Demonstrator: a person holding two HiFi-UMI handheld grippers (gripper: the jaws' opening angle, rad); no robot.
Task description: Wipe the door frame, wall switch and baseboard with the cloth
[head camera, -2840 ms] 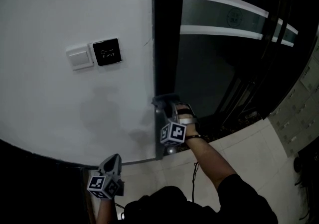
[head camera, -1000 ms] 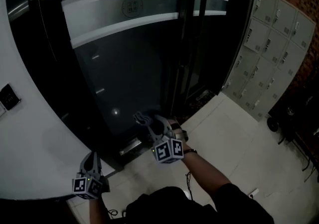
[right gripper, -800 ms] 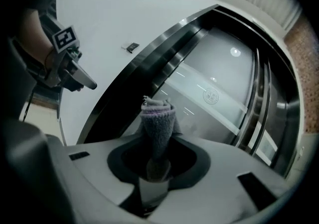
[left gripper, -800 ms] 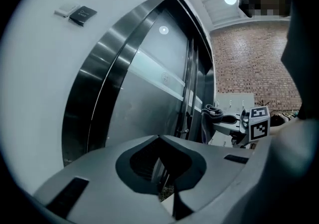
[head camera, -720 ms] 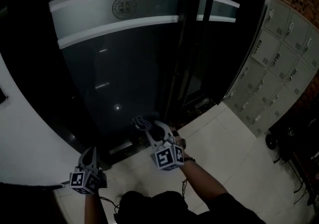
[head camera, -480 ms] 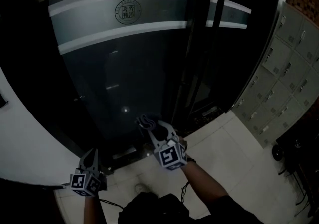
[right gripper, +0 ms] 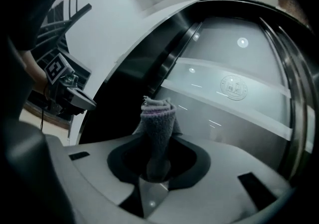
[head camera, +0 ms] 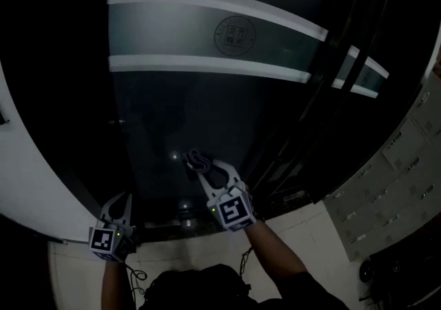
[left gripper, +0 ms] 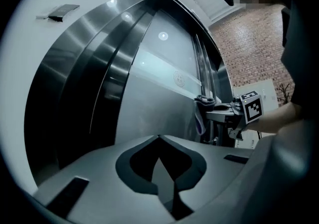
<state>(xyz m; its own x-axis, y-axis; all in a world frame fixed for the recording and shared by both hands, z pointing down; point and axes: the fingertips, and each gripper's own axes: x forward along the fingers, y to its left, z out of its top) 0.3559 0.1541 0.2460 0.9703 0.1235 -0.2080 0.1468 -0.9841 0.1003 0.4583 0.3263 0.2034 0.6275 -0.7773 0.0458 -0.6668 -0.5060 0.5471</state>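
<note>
Cloth (right gripper: 158,121) sticks up from the right gripper (head camera: 204,168), whose jaws pinch it tight near its bottom. It is a small grey roll. It is held low in front of the door (head camera: 207,109), close to the dark glass. It may be touching the glass, but the dim view does not settle that. The left gripper (head camera: 122,200) hangs lower, near the door's bottom left corner, with jaws pressed together and nothing in them.

I think the wiping step is in hand, with the cloth between spots just now. The frame (head camera: 69,109) is the dark strip at the door's left side, and the white wall (head camera: 21,178) is left of that. The next move should bring the cloth left to the frame, or down to the baseboard, and push it flat so it rubs.

A round seal (head camera: 234,34) sits on the pale band (head camera: 158,29) across the door, high above the cloth. It has marks inside, too small to read. The cube (head camera: 234,211) on each gripper shows black and white squares, no words.
</note>
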